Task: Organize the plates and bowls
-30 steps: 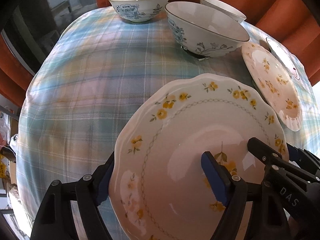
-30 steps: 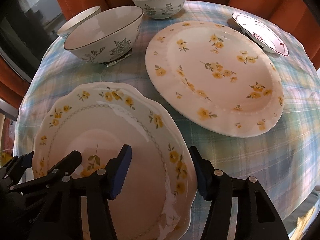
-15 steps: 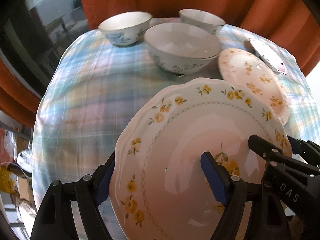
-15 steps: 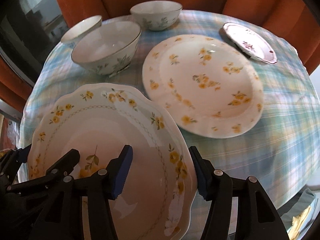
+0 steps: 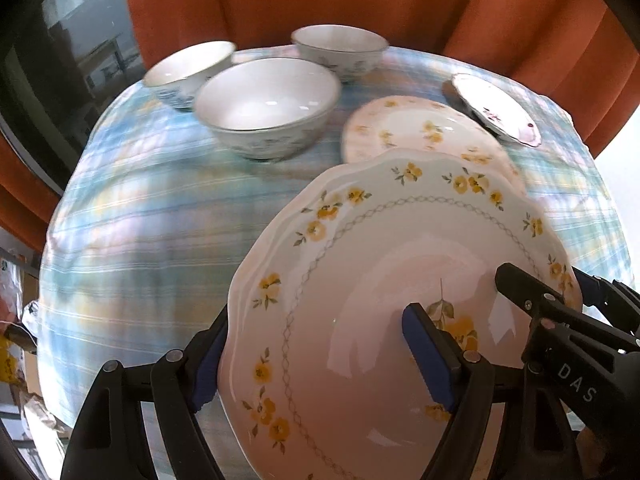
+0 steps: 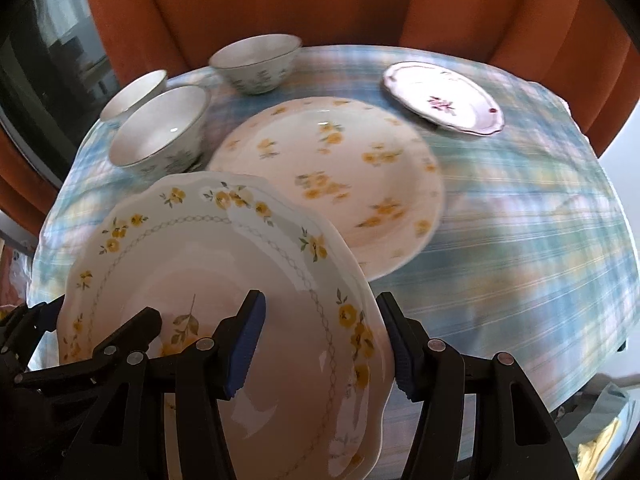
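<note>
Nearest: scalloped plate w/ yellow flowers and chain border [image 5: 384, 280], lifted off the table and tilted, gripped on opposite rims by both tools. Left gripper [image 5: 320, 348] is clamped across the plate's left rim, one blue pad under the edge, the other on the inner face. Right gripper [image 6: 320, 344] is clamped the same way on the right rim. The plate's far edge overlaps the big flat plate w/ scattered yellow flowers [image 6: 340, 168] in both views; can't tell if they touch.

Risks, as I judge them:
- Two separate hand-held clamps on one glazed rim: if the hands drift apart or twist unevenly, a pad could slide off and the plate would drop onto the plate below, prob. chipping both.
- Lowered too steeply, the leading edge hits first and knocks the lower plate along the plaid tablecloth [image 6: 520, 240].
- Swing left and it could clip the large bowl [image 5: 266, 108].

Farther out: large bowl near the table's centre-left looks empty. Behind it, two smaller bowls, one at far-left edge [image 5: 188, 72], one at far edge [image 5: 340, 50]; both seem empty, interiors only partly seen. Small plate w/ purple flower [image 6: 444, 98] sits by the far-right edge, nothing on it.
</note>
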The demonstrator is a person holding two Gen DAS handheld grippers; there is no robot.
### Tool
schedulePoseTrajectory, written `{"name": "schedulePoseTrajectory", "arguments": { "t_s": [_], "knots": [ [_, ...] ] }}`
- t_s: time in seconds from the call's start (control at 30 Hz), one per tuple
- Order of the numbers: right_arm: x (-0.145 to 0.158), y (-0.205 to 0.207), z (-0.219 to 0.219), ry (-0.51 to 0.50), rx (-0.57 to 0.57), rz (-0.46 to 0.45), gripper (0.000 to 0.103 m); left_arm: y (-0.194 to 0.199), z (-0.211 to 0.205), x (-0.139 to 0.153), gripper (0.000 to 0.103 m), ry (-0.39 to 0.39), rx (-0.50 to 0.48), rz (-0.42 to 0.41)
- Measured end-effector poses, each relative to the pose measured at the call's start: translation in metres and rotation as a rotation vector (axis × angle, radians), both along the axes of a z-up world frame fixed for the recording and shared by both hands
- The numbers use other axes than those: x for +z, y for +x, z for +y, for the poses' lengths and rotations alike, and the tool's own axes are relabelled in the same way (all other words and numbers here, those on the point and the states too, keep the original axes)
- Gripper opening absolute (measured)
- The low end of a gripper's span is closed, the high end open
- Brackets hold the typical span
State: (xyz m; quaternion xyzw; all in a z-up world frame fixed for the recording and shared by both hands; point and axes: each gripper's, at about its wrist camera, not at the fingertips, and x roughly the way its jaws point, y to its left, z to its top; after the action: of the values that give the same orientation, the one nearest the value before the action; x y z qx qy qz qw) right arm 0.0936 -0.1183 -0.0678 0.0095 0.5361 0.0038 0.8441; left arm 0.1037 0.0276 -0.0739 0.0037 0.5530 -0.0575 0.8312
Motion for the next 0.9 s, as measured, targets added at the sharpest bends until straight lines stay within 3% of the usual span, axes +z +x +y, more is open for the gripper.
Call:
{"name": "schedulePoseTrajectory", "arguments": {
  "t_s": [0.53, 0.9],
  "knots": [
    [0.006, 0.017, -0.126, -0.020, -0.012, 0.007, 0.062, 0.015, -0.123, -0.004, 0.082, -0.019, -0.006, -0.002],
    [-0.011, 0.026, -0.196, -0.025, -0.013, 0.046, 0.062, 0.016, -0.190, -0.023, 0.082, -0.014, -0.002, 0.032]
  ]
}}
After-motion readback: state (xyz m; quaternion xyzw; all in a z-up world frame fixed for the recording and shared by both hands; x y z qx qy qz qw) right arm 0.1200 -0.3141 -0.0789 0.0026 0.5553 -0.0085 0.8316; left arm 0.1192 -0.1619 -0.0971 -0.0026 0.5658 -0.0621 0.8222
